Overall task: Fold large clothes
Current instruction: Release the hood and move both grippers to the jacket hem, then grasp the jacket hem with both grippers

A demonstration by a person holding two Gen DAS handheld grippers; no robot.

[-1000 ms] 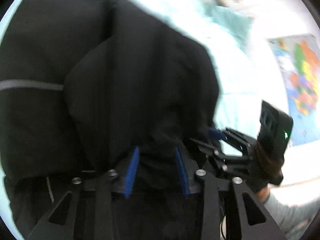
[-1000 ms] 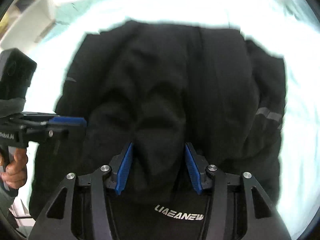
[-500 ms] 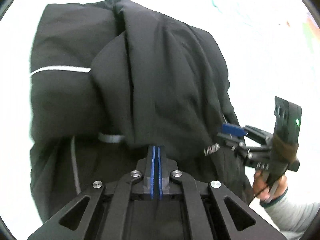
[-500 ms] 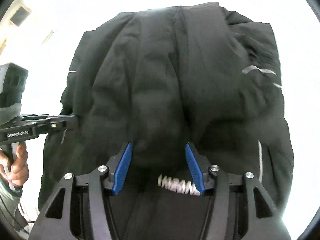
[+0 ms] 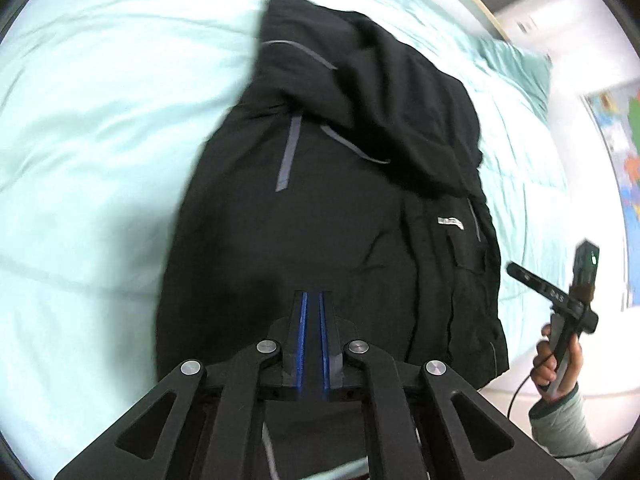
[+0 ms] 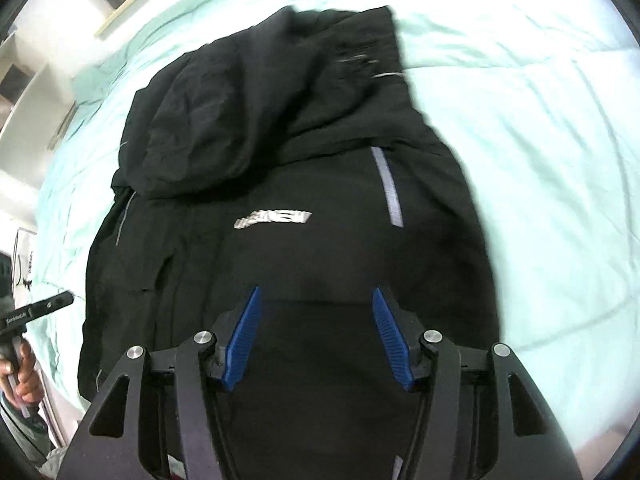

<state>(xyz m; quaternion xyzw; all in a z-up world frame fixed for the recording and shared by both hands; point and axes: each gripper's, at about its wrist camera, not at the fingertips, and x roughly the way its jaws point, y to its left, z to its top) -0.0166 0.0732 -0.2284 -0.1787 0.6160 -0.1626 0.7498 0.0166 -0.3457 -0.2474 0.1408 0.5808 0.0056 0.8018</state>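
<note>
A black jacket [image 5: 320, 220] with grey stripes and a white logo lies on the bed, its far part folded back over the body [image 6: 300, 260]. My left gripper [image 5: 313, 296] hovers above the near hem, shut, with nothing visible between its blue pads. My right gripper [image 6: 316, 292] hangs over the near hem too, jaws open and apart from the cloth. From the left wrist, the right gripper [image 5: 520, 272] shows beside the jacket's right edge, held by a hand [image 5: 560, 360]. In the right wrist view, the left gripper [image 6: 60, 300] sits off the jacket's left edge.
A pale teal bedsheet [image 5: 80, 160] spreads around the jacket on all sides [image 6: 540, 160]. A teal pillow [image 5: 516, 68] lies at the far right corner of the bed. A coloured map [image 5: 624, 168] hangs on the wall beyond. White shelving [image 6: 32, 80] stands past the bed's left edge.
Both grippers let go of the bunched fabric and drew back toward the near hem. The left jaws closed. The folded upper part now lies farther away on the jacket.
</note>
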